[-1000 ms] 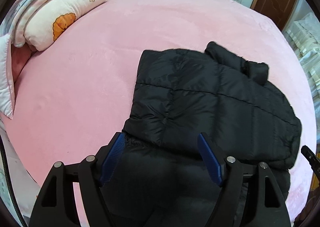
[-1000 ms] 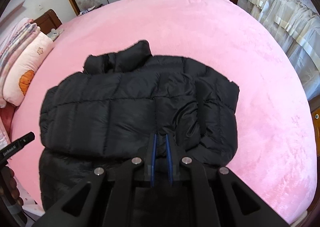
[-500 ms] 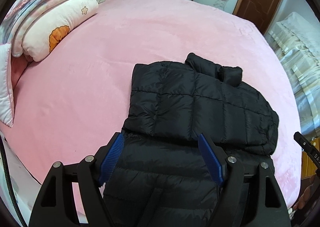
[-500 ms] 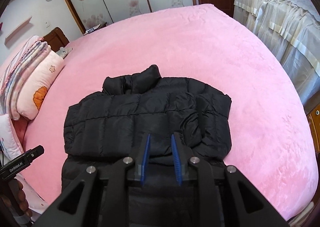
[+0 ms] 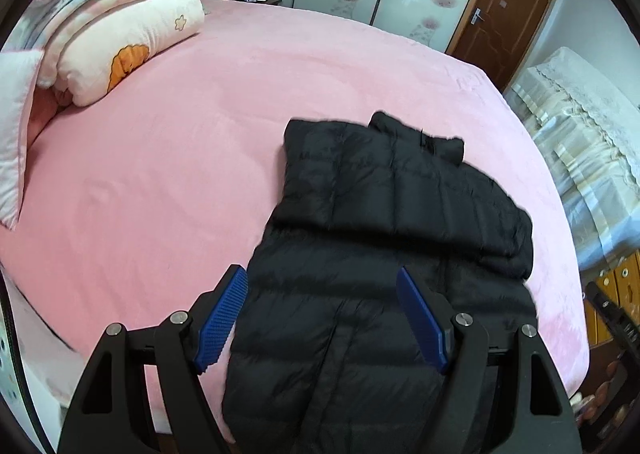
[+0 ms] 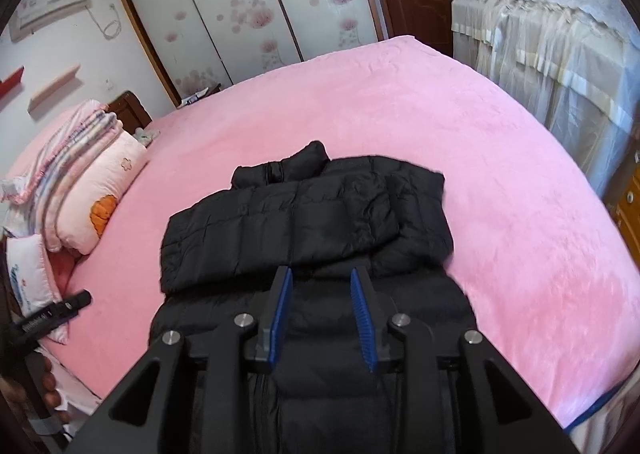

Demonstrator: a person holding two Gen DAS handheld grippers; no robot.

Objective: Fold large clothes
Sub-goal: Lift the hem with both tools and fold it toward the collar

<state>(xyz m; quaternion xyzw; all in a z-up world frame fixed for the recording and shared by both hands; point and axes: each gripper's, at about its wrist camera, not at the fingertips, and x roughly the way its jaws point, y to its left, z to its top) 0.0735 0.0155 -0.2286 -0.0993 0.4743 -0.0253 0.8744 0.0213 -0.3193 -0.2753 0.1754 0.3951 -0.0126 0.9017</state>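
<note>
A black puffer jacket (image 5: 392, 222) lies on the pink bed (image 5: 168, 158), sleeves folded across its chest, collar at the far end. It also shows in the right wrist view (image 6: 304, 222). My left gripper (image 5: 322, 314) is open and empty, hovering above the jacket's lower body near the hem. My right gripper (image 6: 322, 304) is open and empty, also above the lower body. The left gripper's tip shows at the left edge of the right wrist view (image 6: 52, 312).
Folded quilts and pillows (image 5: 120, 34) are stacked at the bed's left head end. A cloth-covered piece of furniture (image 6: 560, 34) stands right of the bed. Wardrobe doors (image 6: 256, 6) and a brown door (image 5: 500, 10) are behind.
Both grippers have pulled back and up from the jacket. The right gripper has gone from shut to open. The left gripper stayed open.
</note>
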